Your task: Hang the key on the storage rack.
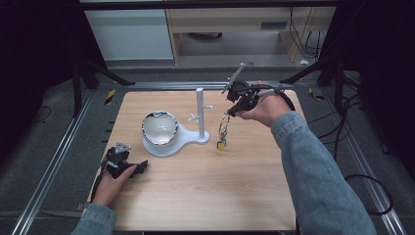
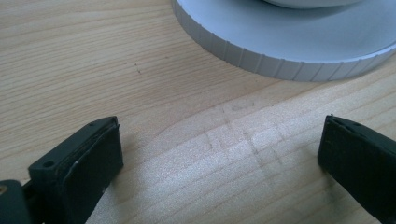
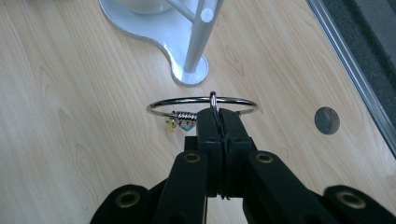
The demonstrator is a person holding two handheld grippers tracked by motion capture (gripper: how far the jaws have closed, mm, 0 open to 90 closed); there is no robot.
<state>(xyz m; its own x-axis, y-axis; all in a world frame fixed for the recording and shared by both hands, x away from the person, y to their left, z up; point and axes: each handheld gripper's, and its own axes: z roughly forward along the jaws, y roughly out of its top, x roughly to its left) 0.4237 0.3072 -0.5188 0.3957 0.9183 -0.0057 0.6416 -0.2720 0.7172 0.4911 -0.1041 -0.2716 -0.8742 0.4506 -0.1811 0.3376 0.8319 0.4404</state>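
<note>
Gleaming round metal key ring (image 3: 201, 103)

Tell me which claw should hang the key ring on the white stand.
Right. The right claw is already shut on the key ring, lifted just beside the white stand. The left claw rests open on the table, holding nothing.

This looks like a lab recording station: a pale wooden table (image 1: 195, 191) sits inside a frame of aluminium rails (image 1: 49, 166) with black curtains (image 1: 34, 44) to both sides of the table, loose cables (image 1: 359, 142) on the grey floor beside it (and office-style cabinets (image 1: 129, 34) beyond its far edge).
</note>
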